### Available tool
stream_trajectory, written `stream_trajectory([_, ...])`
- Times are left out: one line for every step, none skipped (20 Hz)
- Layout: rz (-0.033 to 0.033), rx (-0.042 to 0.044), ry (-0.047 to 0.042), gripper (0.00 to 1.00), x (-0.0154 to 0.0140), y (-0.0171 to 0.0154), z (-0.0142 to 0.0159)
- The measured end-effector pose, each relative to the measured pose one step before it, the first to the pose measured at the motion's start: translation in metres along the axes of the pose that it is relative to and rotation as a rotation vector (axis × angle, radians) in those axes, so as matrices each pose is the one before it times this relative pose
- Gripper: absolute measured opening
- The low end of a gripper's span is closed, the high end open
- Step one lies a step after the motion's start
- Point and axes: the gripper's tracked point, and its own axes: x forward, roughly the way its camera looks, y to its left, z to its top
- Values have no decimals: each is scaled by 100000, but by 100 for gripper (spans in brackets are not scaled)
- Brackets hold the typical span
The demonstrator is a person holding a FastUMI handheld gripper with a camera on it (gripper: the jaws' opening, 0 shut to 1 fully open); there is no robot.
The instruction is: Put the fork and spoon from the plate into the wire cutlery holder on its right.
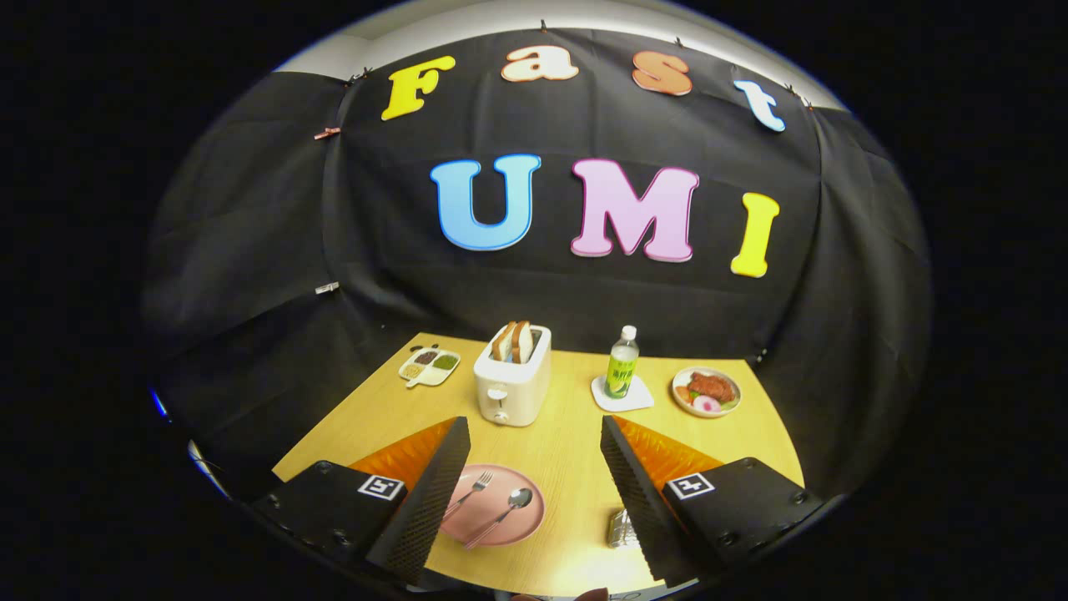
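Observation:
A pink plate (521, 524) lies on the wooden table (567, 451) close by the left finger. On it rest a silver fork (472, 490) and a silver spoon (506, 512), side by side, handles pointing back toward me. The wire cutlery holder (619, 528) peeks out from behind the right finger, to the plate's right. My gripper (534, 488) hangs above the table's near part, open wide, with nothing between its fingers. The left finger hides part of the plate.
Beyond the fingers stand a white toaster (511, 386) with bread slices, a green-labelled bottle (622, 362) on a white coaster, a plate of food (706, 391) at the far right, and a small divided sauce dish (430, 366) at the far left.

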Motion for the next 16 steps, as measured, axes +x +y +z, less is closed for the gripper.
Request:
stream_trajectory([1465,1657,4404,98,249,309,-1059])
stream_trajectory([1597,2437,5744,98,310,288,-1320])
stream_trajectory([1301,1937,4148,98,369,281,-1129])
stream_trajectory([856,1924,4914,99,504,152,-1274])
stream_trajectory([1226,1964,6330,99,464,275,-1689])
stream_trajectory([1038,1937,6114,99,905,199,-1649])
stream_trajectory([1302,1301,6822,99,1148,256,-1836])
stream_trajectory([133,-152,6166,99,960,28,-1513])
stream_trajectory([-358,-973,5270,97,1070,-39,-1357])
stream_trajectory([69,-1034,4733,96,1013,217,-1133])
stream_trajectory([693,-298,4089,95,1316,415,-911])
stream_trajectory([675,141,3974,92,1513,331,-930])
stream_trajectory([105,366,5696,89,1503,246,-1176])
stream_trajectory([406,937,4080,86,1124,229,-588])
stream_trajectory([-650,1507,3282,82,1366,102,-582])
stream_trajectory([-1020,1614,3490,73,1165,-118,-547])
